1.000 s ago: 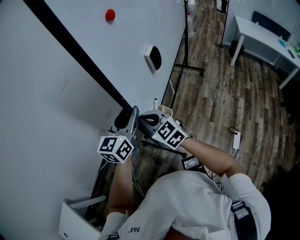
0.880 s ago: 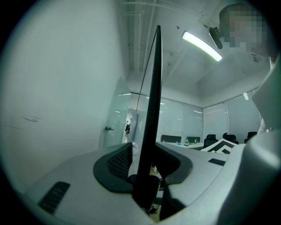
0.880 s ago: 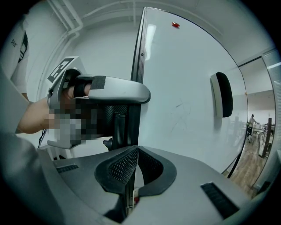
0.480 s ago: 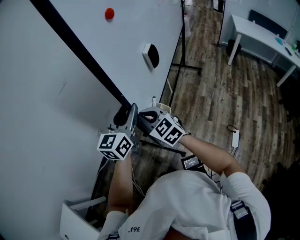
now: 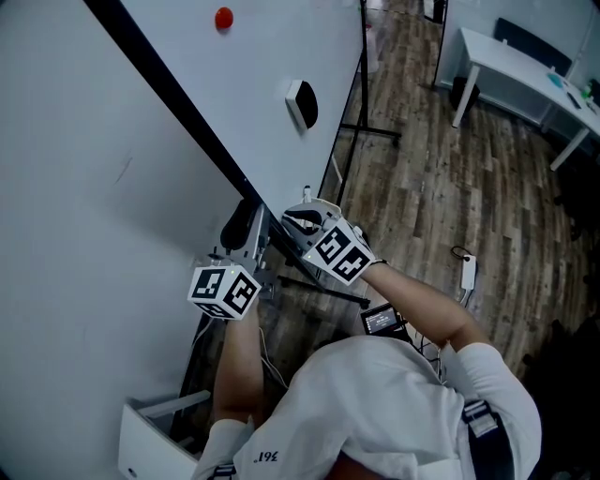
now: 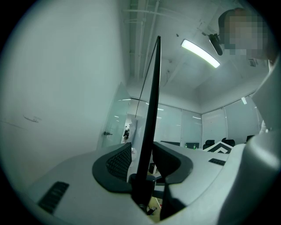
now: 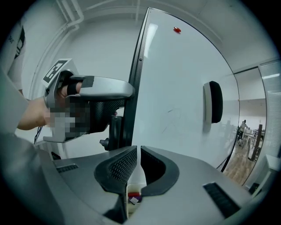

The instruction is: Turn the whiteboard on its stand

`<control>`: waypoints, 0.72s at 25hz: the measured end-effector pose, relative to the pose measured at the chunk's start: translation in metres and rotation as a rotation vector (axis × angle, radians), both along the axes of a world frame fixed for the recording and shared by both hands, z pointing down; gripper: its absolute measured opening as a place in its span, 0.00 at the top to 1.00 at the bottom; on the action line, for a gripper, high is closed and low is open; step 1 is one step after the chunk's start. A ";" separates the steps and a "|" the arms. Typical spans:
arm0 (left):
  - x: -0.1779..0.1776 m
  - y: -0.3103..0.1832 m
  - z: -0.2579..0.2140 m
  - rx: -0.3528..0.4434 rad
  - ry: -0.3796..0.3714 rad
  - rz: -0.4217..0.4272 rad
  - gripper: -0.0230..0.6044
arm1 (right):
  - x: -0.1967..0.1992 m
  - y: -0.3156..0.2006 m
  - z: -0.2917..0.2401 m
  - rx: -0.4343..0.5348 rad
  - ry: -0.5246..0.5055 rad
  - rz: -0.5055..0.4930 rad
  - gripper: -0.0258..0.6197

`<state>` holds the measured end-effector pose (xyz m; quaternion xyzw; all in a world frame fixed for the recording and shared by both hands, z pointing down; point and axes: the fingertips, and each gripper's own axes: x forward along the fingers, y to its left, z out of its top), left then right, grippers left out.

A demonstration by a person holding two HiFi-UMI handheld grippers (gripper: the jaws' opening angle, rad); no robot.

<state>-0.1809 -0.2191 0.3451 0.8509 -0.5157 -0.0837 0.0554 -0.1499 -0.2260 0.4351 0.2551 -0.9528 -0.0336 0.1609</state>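
Note:
The whiteboard (image 5: 272, 66) stands on edge, its black frame (image 5: 169, 94) running diagonally across the head view. A red magnet (image 5: 223, 17) and an eraser (image 5: 302, 103) stick to its face. My left gripper (image 5: 246, 223) is shut on the frame (image 6: 151, 110), which rises between the pads (image 6: 118, 160) of the left gripper (image 6: 142, 161). My right gripper (image 5: 298, 217) sits beside it at the board's lower edge, fingertips nearly together with nothing gripped. Ahead of the right gripper (image 7: 137, 160) are the board face (image 7: 175, 88) and the frame (image 7: 136, 66). A white bottle (image 7: 134, 182) shows through the slit.
The stand's black leg (image 5: 370, 131) reaches onto the wooden floor at right. A white table (image 5: 511, 61) stands far right, a white box (image 5: 155, 436) at lower left, and a cable with a plug (image 5: 466, 272) lies on the floor. The wall is close on the left.
The board's frame edge has swung a little toward the magnet side, so the face looks narrower. Both grippers stayed at the frame, shifting slightly with it.

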 end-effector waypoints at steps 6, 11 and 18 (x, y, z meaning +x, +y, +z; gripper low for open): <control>-0.002 0.006 0.002 -0.006 0.007 0.014 0.74 | 0.007 -0.001 -0.001 -0.002 -0.007 0.043 0.91; -0.006 0.012 0.004 -0.009 0.011 0.032 0.74 | 0.014 -0.002 0.000 -0.006 -0.009 0.085 0.91; -0.010 0.025 0.002 -0.014 0.017 0.065 0.74 | 0.024 0.002 -0.007 -0.001 -0.020 0.145 0.91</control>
